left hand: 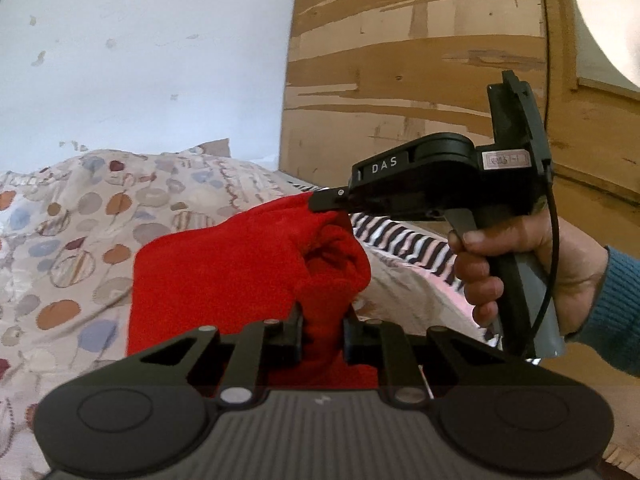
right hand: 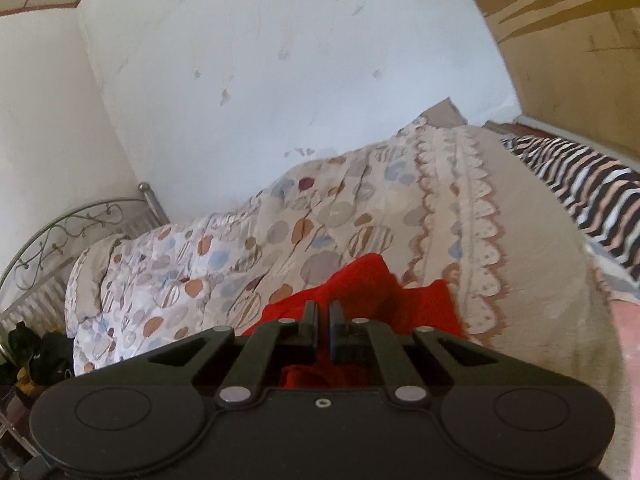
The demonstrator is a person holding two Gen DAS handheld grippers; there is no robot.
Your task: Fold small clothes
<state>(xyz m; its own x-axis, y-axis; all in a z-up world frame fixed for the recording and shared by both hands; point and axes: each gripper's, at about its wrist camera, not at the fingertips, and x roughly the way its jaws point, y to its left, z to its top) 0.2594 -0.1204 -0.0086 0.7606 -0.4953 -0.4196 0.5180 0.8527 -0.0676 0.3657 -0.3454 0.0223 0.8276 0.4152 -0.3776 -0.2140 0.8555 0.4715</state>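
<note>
The soft, light red fleece garment is pinched at its edges by the left hand-held gripper and right hand-held gripper; limp drooping is expected.

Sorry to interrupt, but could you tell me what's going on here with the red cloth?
A person is holding a two-finger claw in each hand and working on a red cloth over a bed with a patterned duvet. The left claw is shut on a bunched part of the cloth, and the right claw pinches its upper edge, so the cloth hangs lifted between them. It is still crumpled, not yet folded. A striped fabric lies behind it.
</note>
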